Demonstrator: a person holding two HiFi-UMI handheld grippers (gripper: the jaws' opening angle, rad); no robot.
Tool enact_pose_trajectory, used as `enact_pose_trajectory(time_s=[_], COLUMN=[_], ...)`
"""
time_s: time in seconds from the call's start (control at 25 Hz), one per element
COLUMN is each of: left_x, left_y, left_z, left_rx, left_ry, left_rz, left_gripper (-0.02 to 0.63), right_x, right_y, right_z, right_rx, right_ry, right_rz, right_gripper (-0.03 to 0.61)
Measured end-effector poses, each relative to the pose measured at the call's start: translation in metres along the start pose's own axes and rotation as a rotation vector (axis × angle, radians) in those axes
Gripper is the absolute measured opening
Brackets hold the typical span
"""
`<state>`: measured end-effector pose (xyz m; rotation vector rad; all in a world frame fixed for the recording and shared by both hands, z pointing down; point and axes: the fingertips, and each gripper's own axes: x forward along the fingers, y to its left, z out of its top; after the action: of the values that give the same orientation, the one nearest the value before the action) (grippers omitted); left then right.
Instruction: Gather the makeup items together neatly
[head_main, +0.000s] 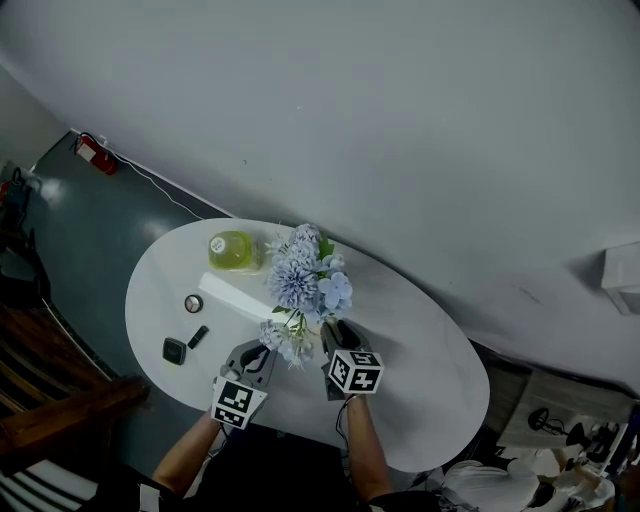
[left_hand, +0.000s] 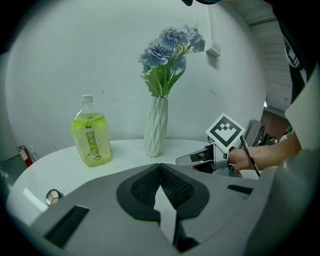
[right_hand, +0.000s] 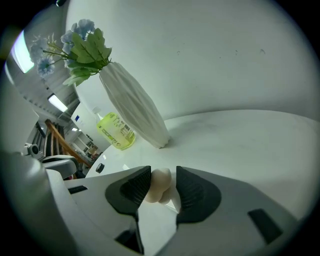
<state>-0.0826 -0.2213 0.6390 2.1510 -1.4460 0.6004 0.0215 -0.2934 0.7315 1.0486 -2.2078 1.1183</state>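
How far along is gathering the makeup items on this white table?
Nothing looks gathered yet. In hand: the right hand-held gripper straddles a beige sponge on the table, jaws apart, not yet pinching it; the left hand-held gripper is shut and empty. Remaining: the round compact, small black tube and square black case lie scattered at the table's left side, away from the sponge.

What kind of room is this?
Probably an office or workshop corner, not a home: a plain white table stands on a dark floor by a bare wall, a red fire extinguisher sits at the wall's foot, and a flower vase dresses the table.
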Motion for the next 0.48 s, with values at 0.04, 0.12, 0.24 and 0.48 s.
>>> enact_pose_trajectory(time_s=[0.04, 0.12, 0.24, 0.48], left_x=[-0.001, -0.003, -0.007, -0.019], left_y=[0.000, -0.002, -0.004, -0.006], left_z=[-0.001, -0.002, -0.004, -0.006], left_rx=[0.001, 0.001, 0.002, 0.010], left_ry=[0.001, 0.001, -0.003, -0.015], left_rz=[-0.001, -0.003, -0.003, 0.001], left_gripper=[0.017, 0.017, 0.017, 0.017], right_x=[-0.001, -0.002, -0.004, -0.012], right_y=[0.002, 0.009, 0.023, 0.033], right_z=[-0.001, -0.005, -0.012, -0.020], right_rx=[-0.009, -0.033, -0.079, -0.166], right_ry=[0.003, 0.017, 0.028, -0.002], right_rz=[0.009, 0.033, 0.053, 0.003], right_gripper=[0.149, 0.149, 0.150, 0.149])
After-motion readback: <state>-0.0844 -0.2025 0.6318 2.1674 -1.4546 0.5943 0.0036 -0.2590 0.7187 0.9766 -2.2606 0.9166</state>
